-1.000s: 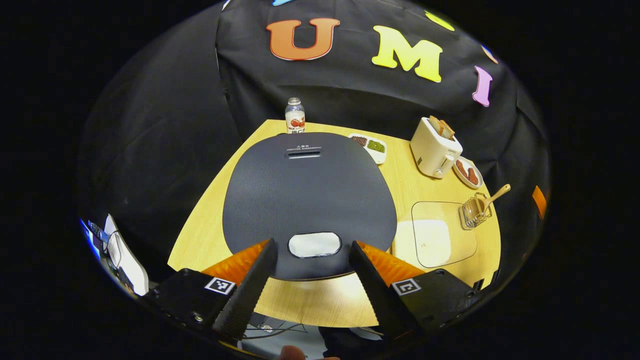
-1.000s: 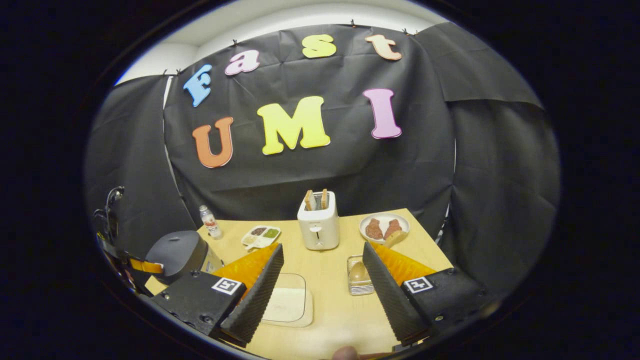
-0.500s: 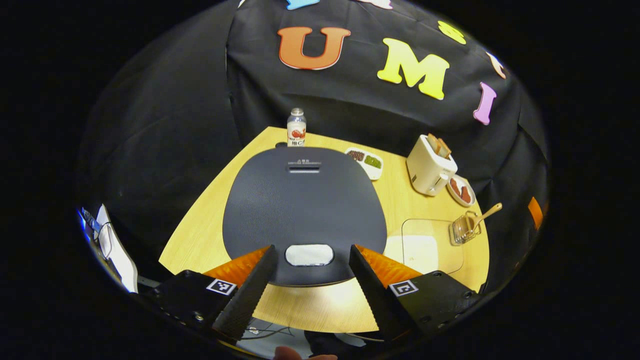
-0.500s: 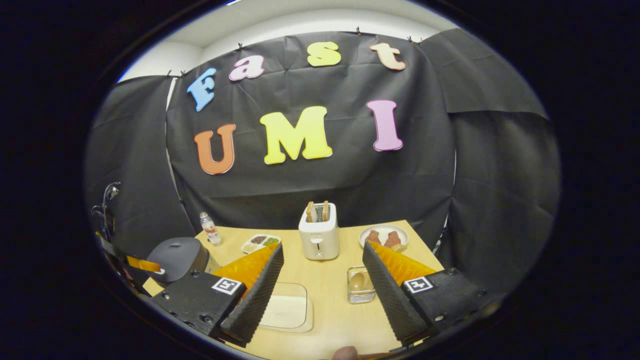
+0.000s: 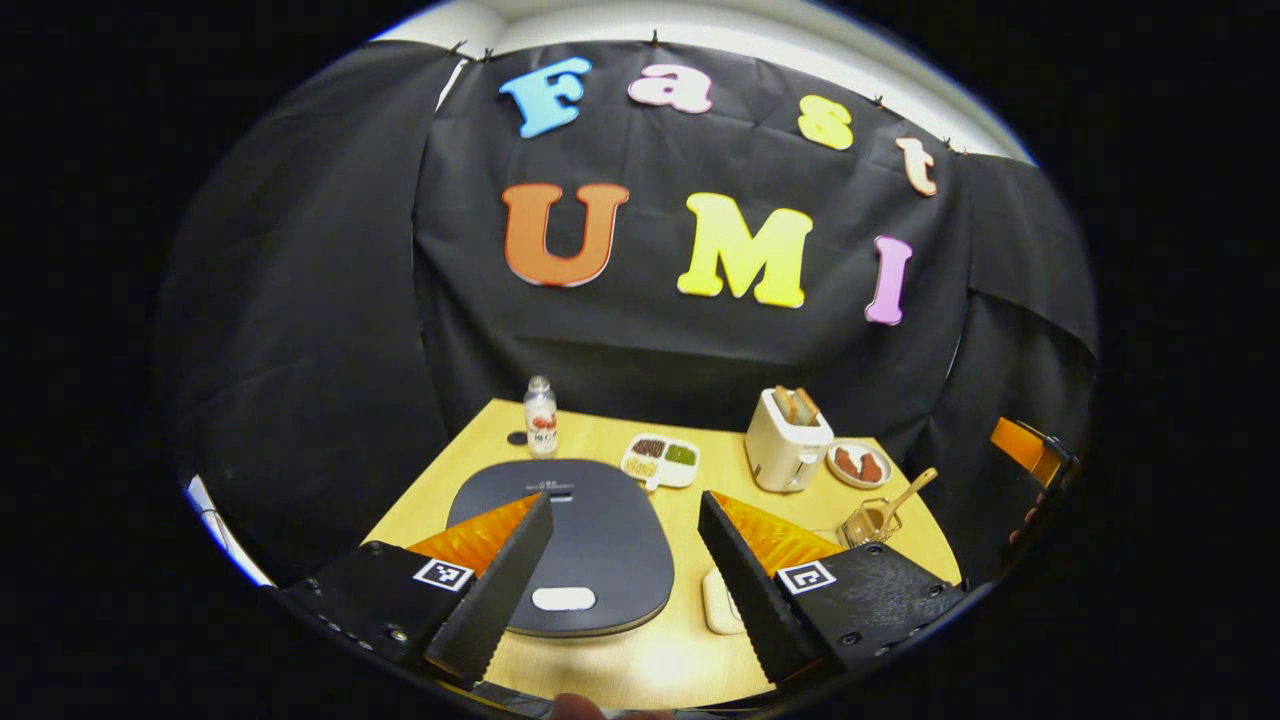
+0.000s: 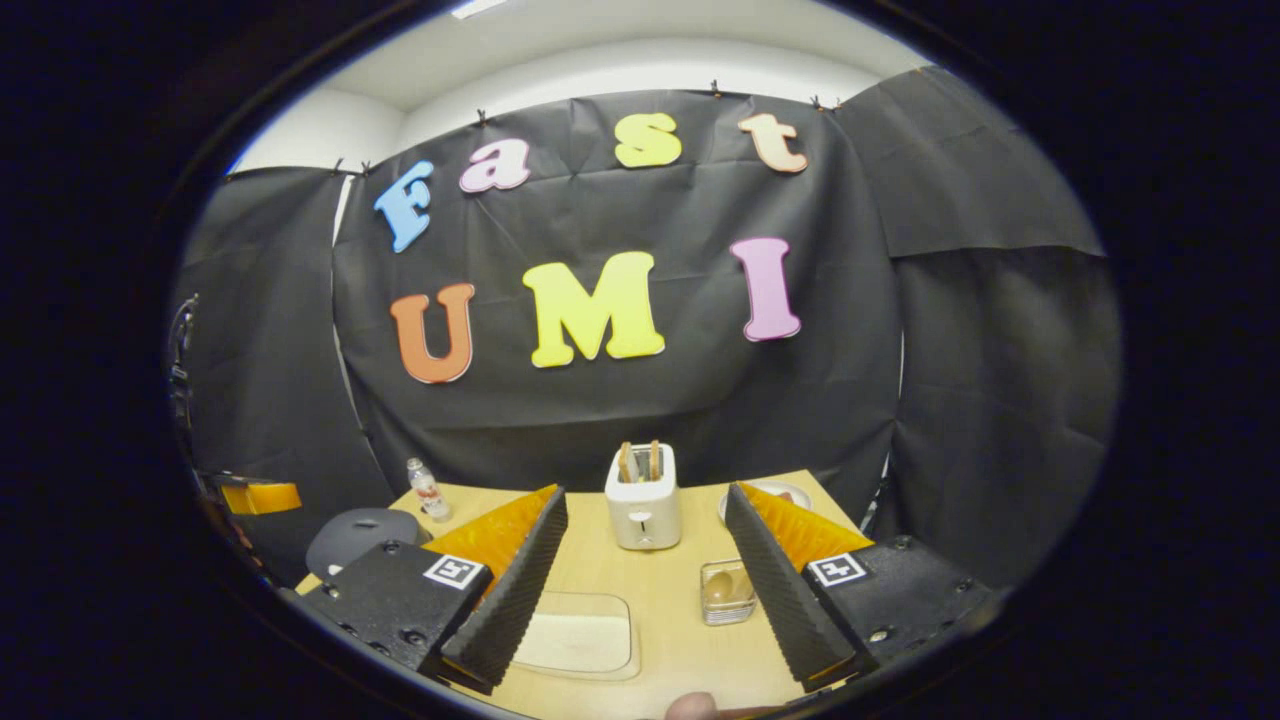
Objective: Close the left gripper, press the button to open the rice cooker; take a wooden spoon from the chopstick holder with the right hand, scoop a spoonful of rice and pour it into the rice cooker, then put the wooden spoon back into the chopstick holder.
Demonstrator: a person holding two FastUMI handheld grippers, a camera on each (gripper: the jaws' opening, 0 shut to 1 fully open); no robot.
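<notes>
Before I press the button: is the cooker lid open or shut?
Shut. In the left gripper view the lid lies flat over the cooker, its button facing up.

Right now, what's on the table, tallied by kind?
Appliances: 2, the rice cooker and toaster.
Bottles: 1, the bottle.
Dishes with food: 2, the divided tray and plate.
Rice containers: 1, the clear container.
Holders: 1, the chopstick holder.
Utensils: 1, the wooden spoon.
Total: 8.

The rice cooker (image 6: 362, 529) sits half hidden behind the right tool (image 6: 640, 590).
</notes>
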